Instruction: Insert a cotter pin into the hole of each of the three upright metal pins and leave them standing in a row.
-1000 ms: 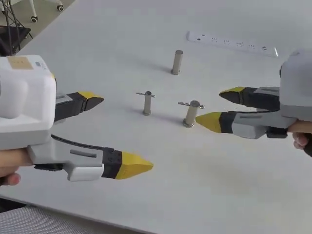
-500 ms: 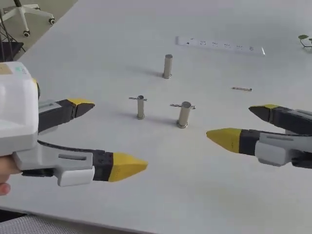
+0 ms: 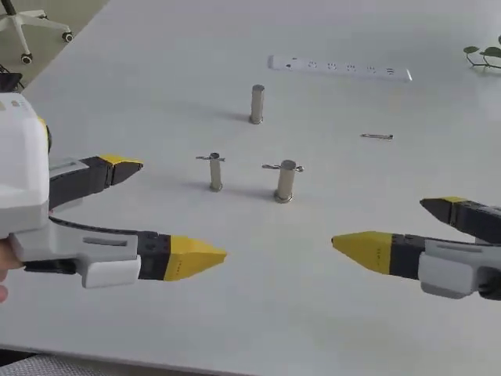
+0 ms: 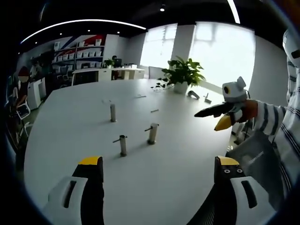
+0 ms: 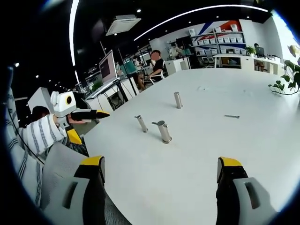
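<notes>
I have both tools idle: the left gripper at the lower left of the head view and the right gripper at the lower right, each with its yellow-tipped jaws spread wide and nothing between them. Near the middle of the frame stand the left pin and the right pin, side by side, and each appears to carry a cotter pin through its top. The bare pin stands upright behind them, toward the upper middle, with no wire that I can make out. The loose cotter pin lies flat to the right of it, well apart from all three, below the power strip at the top. I judge that cotter pin to be light, thin, stiff wire that will skate on the smooth top, so I'd pinch it across its length near the head end, leaving the legs free to enter the hole. The bare pin looks like solid steel on a small foot, heavy for its size yet easy to topple, so I'd steady it low on the shaft. The white table is flat and matte. Around it is an open office: a potted plant at the upper right edge, a chair base at the upper left, and in the gripper views bright windows, shelving and people at desks.
</notes>
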`<state>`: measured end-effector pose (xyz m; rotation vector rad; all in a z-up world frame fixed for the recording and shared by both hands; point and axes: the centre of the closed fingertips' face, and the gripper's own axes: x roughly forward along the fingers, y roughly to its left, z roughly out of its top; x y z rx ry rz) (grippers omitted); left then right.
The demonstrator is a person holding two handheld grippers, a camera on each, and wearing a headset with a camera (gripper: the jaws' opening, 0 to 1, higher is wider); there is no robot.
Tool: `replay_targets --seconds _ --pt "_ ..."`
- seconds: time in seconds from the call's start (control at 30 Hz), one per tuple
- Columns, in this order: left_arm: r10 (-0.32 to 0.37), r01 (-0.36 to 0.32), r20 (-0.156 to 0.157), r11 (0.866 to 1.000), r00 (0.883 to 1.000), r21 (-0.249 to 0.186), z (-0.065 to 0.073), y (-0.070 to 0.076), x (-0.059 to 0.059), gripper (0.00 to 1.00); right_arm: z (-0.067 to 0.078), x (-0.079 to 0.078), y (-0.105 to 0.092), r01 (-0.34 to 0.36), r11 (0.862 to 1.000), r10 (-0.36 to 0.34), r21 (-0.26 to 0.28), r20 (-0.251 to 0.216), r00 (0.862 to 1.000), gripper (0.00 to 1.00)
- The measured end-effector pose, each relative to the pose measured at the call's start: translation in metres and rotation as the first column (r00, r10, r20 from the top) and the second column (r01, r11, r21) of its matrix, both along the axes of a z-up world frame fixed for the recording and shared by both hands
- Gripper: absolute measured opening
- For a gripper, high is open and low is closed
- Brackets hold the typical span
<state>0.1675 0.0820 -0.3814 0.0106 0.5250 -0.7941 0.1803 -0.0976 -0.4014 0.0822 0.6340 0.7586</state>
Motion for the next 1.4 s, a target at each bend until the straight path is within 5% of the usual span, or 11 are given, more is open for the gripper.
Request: replay_targets --seconds 0.3,0.47,0.53,0.83,0.97,1.4 --pt "-0.025 0.025 0.006 1.000 1.000 -0.015 0.010 -0.006 0.035 0.97 -0.001 0.000 -0.002 0.015 1.000 -0.015 0.002 -0.002 1.000 0.98" --pt "-0.052 0.051 0.043 0.998 0.998 0.021 0.019 -0.009 0.064 0.96 -0.002 -0.002 -0.003 0.005 1.000 -0.005 -0.013 0.000 1.000 0.98" --pt "-0.086 0.081 0.073 0.994 0.994 0.075 0.023 -0.014 0.075 0.95 -0.003 -0.002 -0.004 0.011 1.000 -0.011 -0.004 -0.002 1.000 0.98" --pt "-0.098 0.087 0.114 0.991 0.989 0.099 0.036 -0.021 0.128 0.92 -0.003 -0.005 -0.006 0.024 1.000 -0.024 0.007 -0.010 1.000 0.96" --pt "-0.100 0.083 0.132 0.989 0.986 0.126 0.034 -0.023 0.148 0.89 0.001 -0.004 -0.007 0.031 0.999 -0.031 0.009 0.005 0.999 0.95" --pt "-0.156 0.132 0.115 0.973 0.981 0.191 0.009 -0.030 0.213 0.69 0.008 -0.002 -0.008 0.059 0.998 -0.059 0.021 0.012 0.998 0.92"
